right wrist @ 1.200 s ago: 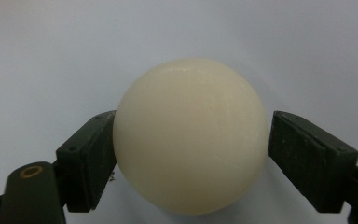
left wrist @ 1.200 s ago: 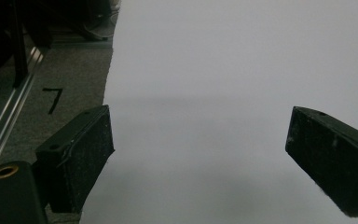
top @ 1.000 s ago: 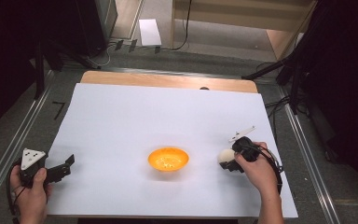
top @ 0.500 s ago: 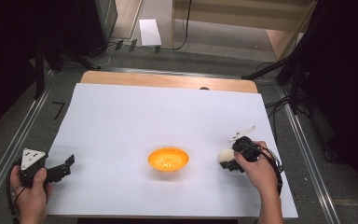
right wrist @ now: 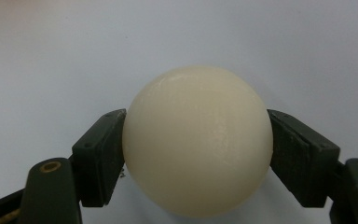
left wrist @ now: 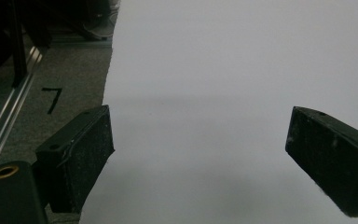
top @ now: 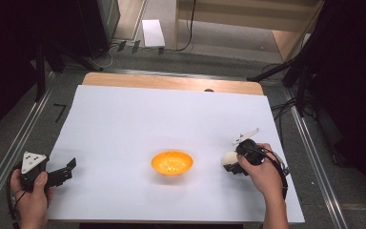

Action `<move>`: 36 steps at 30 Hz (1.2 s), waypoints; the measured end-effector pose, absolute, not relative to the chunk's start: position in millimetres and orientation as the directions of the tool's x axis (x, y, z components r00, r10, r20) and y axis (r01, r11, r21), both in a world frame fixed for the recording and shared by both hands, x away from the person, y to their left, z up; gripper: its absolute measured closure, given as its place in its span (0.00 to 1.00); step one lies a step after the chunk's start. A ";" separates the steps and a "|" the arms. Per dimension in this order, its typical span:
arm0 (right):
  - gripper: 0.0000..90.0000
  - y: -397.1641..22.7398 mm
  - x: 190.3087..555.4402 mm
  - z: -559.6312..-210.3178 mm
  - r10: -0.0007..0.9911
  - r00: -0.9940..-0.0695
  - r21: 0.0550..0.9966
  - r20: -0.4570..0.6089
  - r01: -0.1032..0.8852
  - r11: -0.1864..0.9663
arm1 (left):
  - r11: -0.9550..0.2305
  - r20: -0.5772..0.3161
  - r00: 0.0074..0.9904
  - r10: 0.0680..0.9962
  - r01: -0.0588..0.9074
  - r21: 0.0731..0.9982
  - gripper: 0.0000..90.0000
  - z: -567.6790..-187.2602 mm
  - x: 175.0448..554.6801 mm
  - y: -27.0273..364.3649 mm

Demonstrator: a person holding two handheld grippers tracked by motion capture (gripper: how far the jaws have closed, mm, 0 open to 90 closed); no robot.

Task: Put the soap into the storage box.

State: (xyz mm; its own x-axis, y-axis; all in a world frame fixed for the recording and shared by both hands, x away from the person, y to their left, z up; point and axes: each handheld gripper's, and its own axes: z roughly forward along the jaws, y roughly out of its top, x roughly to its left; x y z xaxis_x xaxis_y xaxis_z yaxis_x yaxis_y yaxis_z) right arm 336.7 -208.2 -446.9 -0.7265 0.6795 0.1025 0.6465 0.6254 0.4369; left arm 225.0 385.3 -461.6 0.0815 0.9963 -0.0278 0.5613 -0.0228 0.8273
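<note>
**A:** Since the right tool point(right wrist: 196, 154) has its two black jaws pressed against either side of the cream ball point(right wrist: 196, 140), I'd call the grab pretty much done. The jaws have just been closing and the ball sits right between them, pads touching it left and right.

**B:** Yeah, agreed. From the high view the ball point(top: 228, 158) looks like it's resting low on the white sheet point(top: 171, 119) on the desk, just right of the orange bowl point(top: 172, 162). Can't tell if it's lifted at all, my guess is not.

**A:** So what's left is the lift and the carry. I'm assuming the ball goes in the bowl, since that's the only other thing nearby. Bowl looks like it has some small bits in it, too blurry to say what.

**B:** And the left tool point(left wrist: 200, 149)? Jaws wide apart, nothing between them, just white sheet.

**A:** Yep, in the high view the left tool point(top: 69, 168) is parked near the front left corner of the sheet, well apart from the bowl. Doesn't look involved right now.

**B:** So roughly: grasp done, move and drop to go.
</note>
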 end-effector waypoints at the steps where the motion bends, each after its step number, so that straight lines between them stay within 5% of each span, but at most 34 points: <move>1: 0.28 -207.8 336.5 -446.1 0.678 -0.727 0.437 0.103 0.646 0.626 | -0.023 -0.027 0.081 0.996 0.561 0.827 0.09 -461.6 225.0 385.3; 36: 0.28 -170.3 333.0 -405.4 0.600 -0.794 0.498 0.095 0.560 0.662 | -0.016 -0.036 0.085 0.996 0.550 0.835 0.09 -461.2 223.1 387.1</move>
